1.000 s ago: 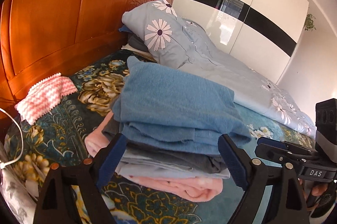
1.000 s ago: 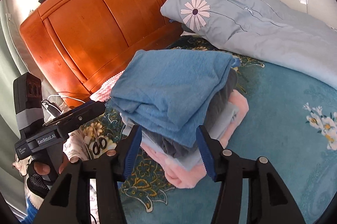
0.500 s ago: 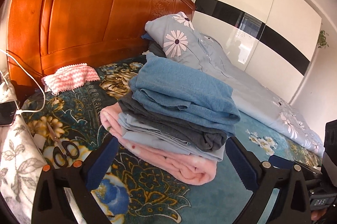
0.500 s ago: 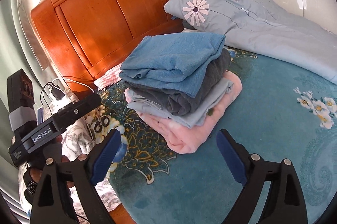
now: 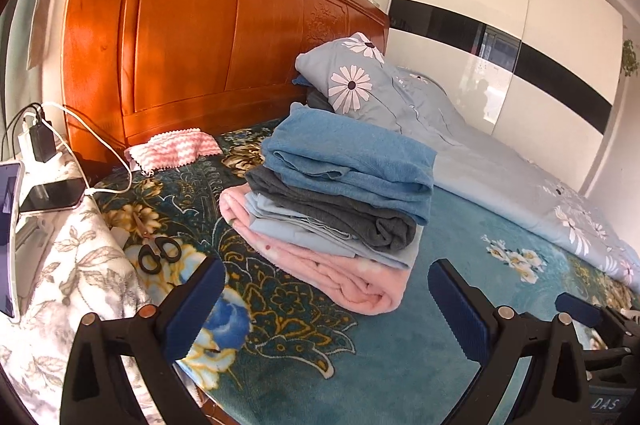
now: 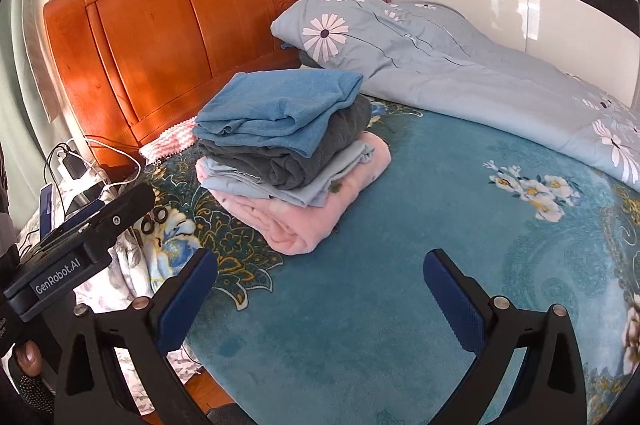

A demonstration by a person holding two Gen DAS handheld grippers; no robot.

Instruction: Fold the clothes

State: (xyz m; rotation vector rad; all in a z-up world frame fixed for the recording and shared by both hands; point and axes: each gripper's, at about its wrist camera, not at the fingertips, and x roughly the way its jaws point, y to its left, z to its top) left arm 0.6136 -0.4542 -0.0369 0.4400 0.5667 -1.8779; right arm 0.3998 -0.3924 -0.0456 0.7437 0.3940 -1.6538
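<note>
A stack of folded clothes [image 5: 340,209] [image 6: 288,153] lies on the teal floral bed cover [image 6: 440,245]. A blue towel [image 5: 352,161] is on top, then a dark grey garment [image 5: 344,217], a light blue one and a pink blanket [image 5: 344,277] at the bottom. My left gripper [image 5: 324,267] stands open a short way in front of the stack, not touching it. My right gripper [image 6: 320,257] is further back over bare cover, its jaws opening with nothing between them. The left gripper's body [image 6: 80,241] shows in the right wrist view.
An orange wooden headboard [image 5: 200,45] stands behind the stack. A daisy-print duvet [image 6: 440,65] runs along the right. A pink-white cloth [image 5: 172,149], black scissors [image 5: 158,253], phones with cables [image 5: 52,193] and a leaf-print blanket [image 5: 72,265] are at the left.
Both grippers have drawn back from the stack and their jaws have spread wider. The stack, earlier between the jaws, now lies free ahead of them.
</note>
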